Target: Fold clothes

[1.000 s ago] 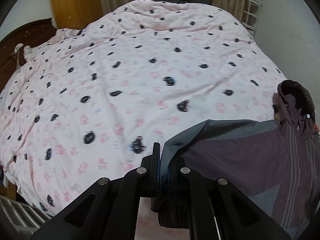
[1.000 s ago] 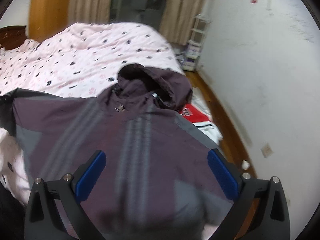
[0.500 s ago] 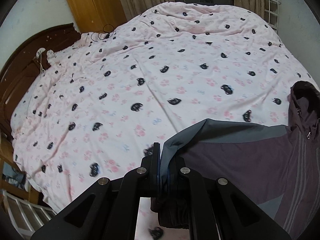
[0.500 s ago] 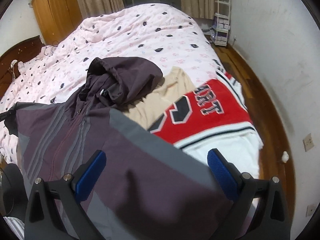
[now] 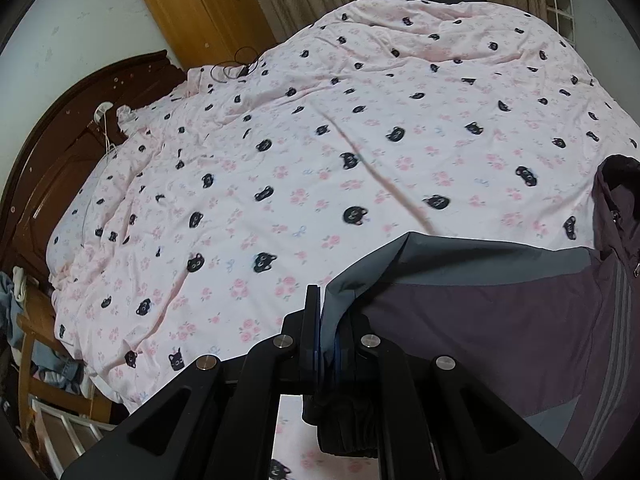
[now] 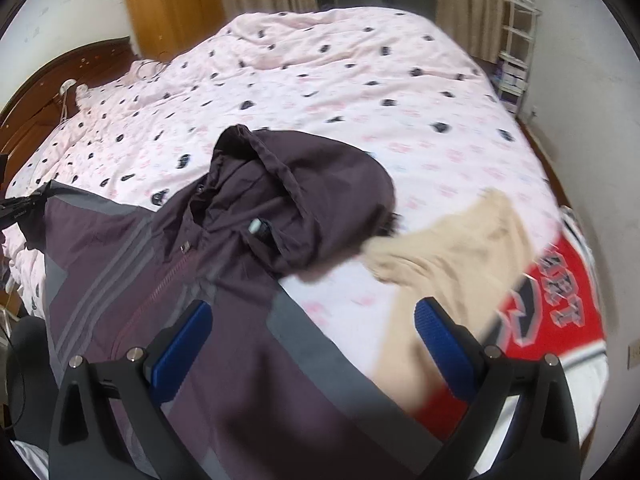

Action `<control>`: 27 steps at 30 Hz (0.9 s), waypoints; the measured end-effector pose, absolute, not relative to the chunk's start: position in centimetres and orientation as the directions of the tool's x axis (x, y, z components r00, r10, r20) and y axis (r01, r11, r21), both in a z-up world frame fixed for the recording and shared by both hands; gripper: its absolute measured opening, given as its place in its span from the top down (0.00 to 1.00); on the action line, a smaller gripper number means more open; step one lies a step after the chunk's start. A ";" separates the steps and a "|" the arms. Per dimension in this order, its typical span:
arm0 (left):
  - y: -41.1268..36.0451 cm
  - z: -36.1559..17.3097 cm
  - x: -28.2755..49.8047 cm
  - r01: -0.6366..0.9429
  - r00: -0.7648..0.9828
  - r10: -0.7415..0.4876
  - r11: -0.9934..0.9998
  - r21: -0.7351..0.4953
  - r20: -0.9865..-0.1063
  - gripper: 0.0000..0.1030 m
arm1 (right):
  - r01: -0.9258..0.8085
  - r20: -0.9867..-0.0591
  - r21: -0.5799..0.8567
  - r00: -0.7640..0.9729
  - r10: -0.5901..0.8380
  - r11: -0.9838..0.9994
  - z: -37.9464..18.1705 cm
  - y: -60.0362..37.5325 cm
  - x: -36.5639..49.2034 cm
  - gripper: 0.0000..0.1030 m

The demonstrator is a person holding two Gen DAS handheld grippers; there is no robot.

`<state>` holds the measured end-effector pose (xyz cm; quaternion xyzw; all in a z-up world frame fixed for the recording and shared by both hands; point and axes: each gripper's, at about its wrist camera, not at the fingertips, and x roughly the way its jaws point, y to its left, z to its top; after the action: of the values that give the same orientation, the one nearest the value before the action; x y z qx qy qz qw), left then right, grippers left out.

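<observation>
A dark purple hooded jacket [image 6: 168, 264] with grey panels and grey stripes lies on the pink bed cover, hood [image 6: 304, 200] pointing up the bed. My left gripper [image 5: 328, 332] is shut on the jacket's grey sleeve end [image 5: 360, 276], holding it stretched out to the left; the dark cuff hangs below the fingers. In the right wrist view that left gripper [image 6: 16, 210] shows as a dark tip at the far left edge. My right gripper [image 6: 312, 336] is open above the jacket's right shoulder and the bare cover beside it, with nothing between its blue pads.
A beige garment [image 6: 460, 252] and a red-and-white jersey [image 6: 560, 312] lie at the bed's right edge. The pink cat-print cover [image 5: 320, 140] spreads far beyond. A dark wooden headboard [image 5: 60, 152] stands left, a wardrobe [image 5: 208, 12] and curtains behind, a white shelf rack [image 6: 516, 44] by the right wall.
Both views have swung left toward the headboard. The left gripper keeps its hold on the sleeve. In the right view the jacket now sits further left, with bare cover between it and the beige garment.
</observation>
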<state>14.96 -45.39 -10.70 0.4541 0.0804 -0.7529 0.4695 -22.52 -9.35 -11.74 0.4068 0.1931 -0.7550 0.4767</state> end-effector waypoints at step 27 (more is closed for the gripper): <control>-50.7 -16.8 24.9 0.856 -0.013 -0.687 -0.384 0.348 -0.726 0.85 | 0.830 -0.813 0.248 -0.102 -0.573 -0.499 -13.2 -24.4 -21.8 0.00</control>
<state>24.94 -50.73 -16.78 0.4409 0.0953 -0.7053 0.5469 -21.85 -24.37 -13.22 0.4663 0.1378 -0.7295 0.4811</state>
